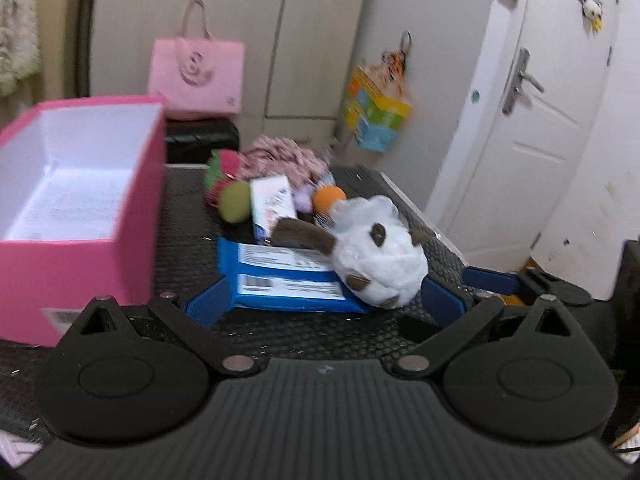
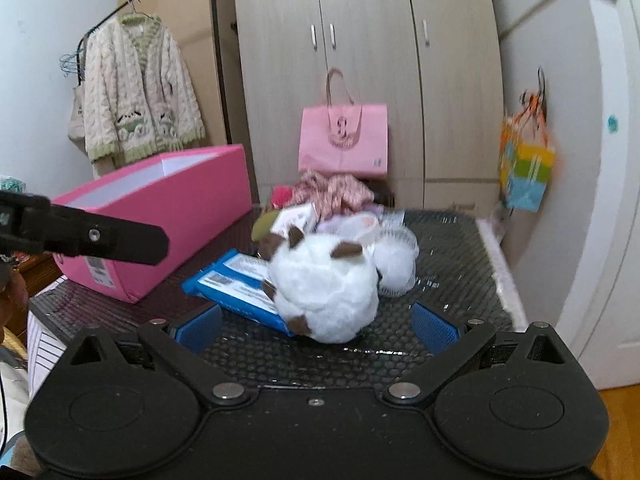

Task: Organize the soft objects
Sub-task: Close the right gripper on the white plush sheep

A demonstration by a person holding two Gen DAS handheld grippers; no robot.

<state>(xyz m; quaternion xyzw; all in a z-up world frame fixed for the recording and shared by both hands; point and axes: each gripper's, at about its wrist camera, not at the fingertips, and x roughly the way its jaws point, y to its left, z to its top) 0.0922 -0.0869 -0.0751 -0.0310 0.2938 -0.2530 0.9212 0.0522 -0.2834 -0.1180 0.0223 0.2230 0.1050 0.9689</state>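
Note:
A white plush toy with brown patches (image 1: 380, 256) (image 2: 324, 288) lies on the black mat, partly over a blue tissue pack (image 1: 280, 276) (image 2: 236, 284). My left gripper (image 1: 326, 306) is open, its blue fingers on either side of the pack's near edge and touching nothing. My right gripper (image 2: 316, 330) is also open, with the plush just ahead between its fingers. Behind are an olive ball (image 1: 236, 200), an orange ball (image 1: 328, 198), a white packet (image 1: 274, 200), a white mesh puff (image 2: 396, 260) and pink patterned cloth (image 1: 280, 156). An open pink box (image 1: 80, 256) (image 2: 160, 216) stands to the left.
A pink paper bag (image 1: 196, 76) stands behind the table against a wardrobe. A colourful bag (image 1: 376, 116) hangs on the wall at the right, next to a white door (image 1: 552, 120). A cardigan (image 2: 136, 92) hangs on a rack at the far left. The table's right edge (image 2: 500, 264) is close by.

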